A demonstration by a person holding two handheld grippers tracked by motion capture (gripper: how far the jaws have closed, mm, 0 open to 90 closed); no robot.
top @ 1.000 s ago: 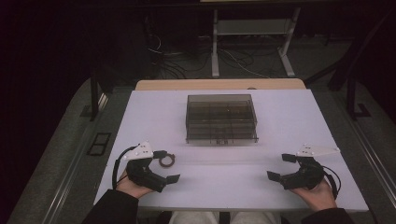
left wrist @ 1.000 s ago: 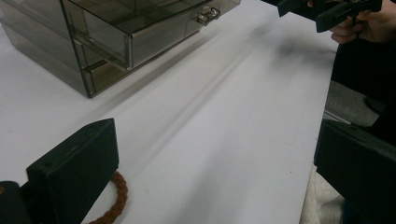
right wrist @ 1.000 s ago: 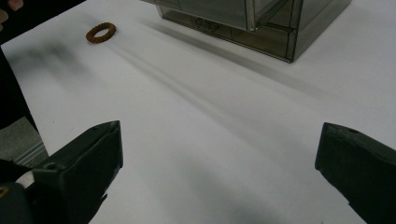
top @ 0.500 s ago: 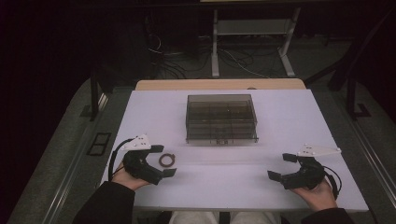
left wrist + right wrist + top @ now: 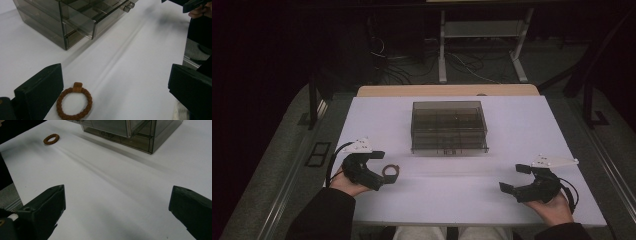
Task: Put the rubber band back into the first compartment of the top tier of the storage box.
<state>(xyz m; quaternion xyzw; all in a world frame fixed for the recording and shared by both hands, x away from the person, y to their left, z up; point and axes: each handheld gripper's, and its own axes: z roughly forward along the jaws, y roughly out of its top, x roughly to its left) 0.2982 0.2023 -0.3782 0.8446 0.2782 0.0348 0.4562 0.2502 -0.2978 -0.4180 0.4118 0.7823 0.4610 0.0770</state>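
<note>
A small brown braided ring (image 5: 74,103) lies flat on the white table (image 5: 447,200), near the front left edge and well apart from the smoked-plastic drawer box (image 5: 449,127) at the table's centre. In the left gripper view the ring sits just beside the inner face of the left-hand jaw, inside the span of the jaws but off centre; its small tab points away from the gripper, toward the box. The left gripper (image 5: 379,170) stands spread wide with nothing between its jaws. The right gripper (image 5: 518,178) rests at the front right of the table, likewise spread wide and empty, well apart from the ring. The left gripper is clearly the nearer one. A pick would probably require shifting it sideways to centre the ring between the jaws before closing. One drawer of the box appears slightly pulled out.
</note>
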